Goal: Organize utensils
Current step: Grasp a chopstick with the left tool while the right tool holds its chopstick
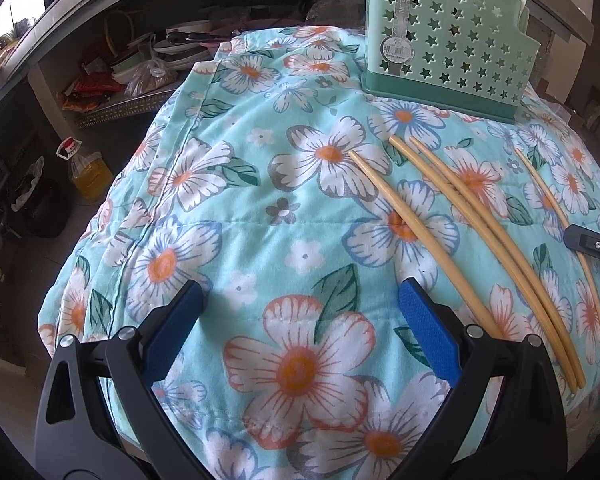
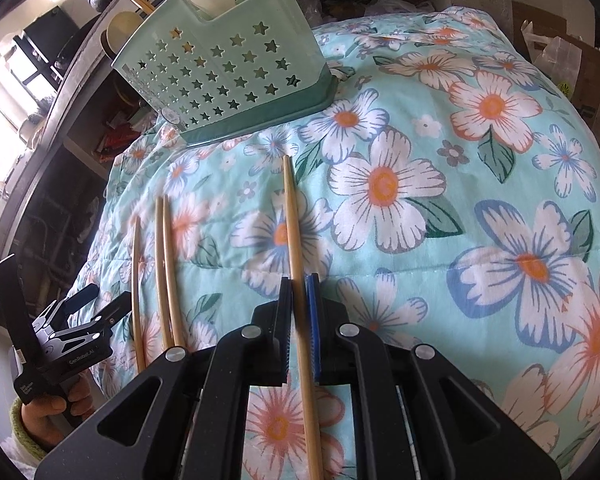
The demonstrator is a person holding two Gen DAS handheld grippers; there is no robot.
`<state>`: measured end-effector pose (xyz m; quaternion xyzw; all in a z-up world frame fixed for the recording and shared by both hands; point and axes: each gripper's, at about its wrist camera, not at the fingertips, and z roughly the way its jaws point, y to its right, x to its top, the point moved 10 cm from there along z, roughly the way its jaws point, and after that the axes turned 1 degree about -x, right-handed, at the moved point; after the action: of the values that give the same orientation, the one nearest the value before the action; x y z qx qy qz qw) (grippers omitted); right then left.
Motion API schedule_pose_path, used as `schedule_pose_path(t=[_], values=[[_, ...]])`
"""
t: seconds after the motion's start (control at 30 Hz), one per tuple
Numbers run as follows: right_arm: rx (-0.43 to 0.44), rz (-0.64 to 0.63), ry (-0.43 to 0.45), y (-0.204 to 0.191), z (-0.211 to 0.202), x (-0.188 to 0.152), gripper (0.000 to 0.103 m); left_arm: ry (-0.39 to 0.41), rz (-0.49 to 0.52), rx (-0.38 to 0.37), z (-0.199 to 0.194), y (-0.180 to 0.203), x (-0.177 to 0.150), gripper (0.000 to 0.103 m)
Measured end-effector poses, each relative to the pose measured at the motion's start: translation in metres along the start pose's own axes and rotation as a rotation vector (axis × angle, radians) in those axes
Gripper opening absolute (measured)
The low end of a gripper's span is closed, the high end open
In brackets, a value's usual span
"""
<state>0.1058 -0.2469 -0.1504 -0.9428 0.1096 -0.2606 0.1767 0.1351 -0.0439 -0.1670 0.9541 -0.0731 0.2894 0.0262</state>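
From the left wrist view, the left gripper (image 1: 300,300) hangs above the floral quilt (image 1: 204,208) with its blue pads wide apart and nothing between them; only cloth is under it. To its right lie four chopsticks. Three of them (image 1: 480,232) run side by side from near the base of the green utensil basket (image 1: 452,40) toward the near right edge of the quilt. The fourth chopstick (image 1: 560,216) lies further right, apart from the others, and a black jaw tip of the right gripper (image 1: 592,242) sits on it. The basket stands at the far edge of the quilt, upright, with something white showing above its rim

From the right wrist view, the right gripper (image 2: 298,320) has its jaws together on that single chopstick (image 2: 294,232). The stick goes straight forward along the fingers, so its long axis points nearly at the basket (image 2: 228,68), which is ahead and a little to the left. The thin end is the far one. The other three chopsticks (image 2: 162,264) lie to the left, closer to the left gripper (image 2: 80,312), which a hand (image 2: 48,412) holds near the left edge of the quilt (image 2: 460,200)

I judge the next move is to lift this stick and tip it upright over the basket; the right hand has the shorter way there
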Motion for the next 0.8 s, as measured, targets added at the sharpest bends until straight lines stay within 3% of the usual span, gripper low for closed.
schedule_pose_path(t=[0.13,0.3,0.37,0.5,0.57,0.8], values=[[0.001,0.005,0.000,0.001,0.001,-0.001,0.008,0.060,-0.030,-0.071,-0.016,0.002,0.011,0.095],[0.012,0.014,0.006,0.002,0.001,-0.002,0.008,0.118,-0.007,-0.242,-0.035,0.030,0.023,0.093],[0.016,0.015,0.007,0.002,0.001,-0.002,0.008,0.098,-0.014,-0.326,-0.035,0.042,0.020,0.075],[0.021,0.019,0.007,0.003,0.000,-0.002,0.008,0.036,-0.033,-0.428,-0.024,0.066,0.008,0.054],[0.024,0.021,0.007,0.003,0.000,-0.002,0.008,0.018,-0.029,-0.435,-0.020,0.070,0.002,0.044],[0.028,0.024,0.010,0.003,0.000,-0.003,0.008,-0.019,-0.005,-0.408,-0.014,0.068,-0.009,0.024]])
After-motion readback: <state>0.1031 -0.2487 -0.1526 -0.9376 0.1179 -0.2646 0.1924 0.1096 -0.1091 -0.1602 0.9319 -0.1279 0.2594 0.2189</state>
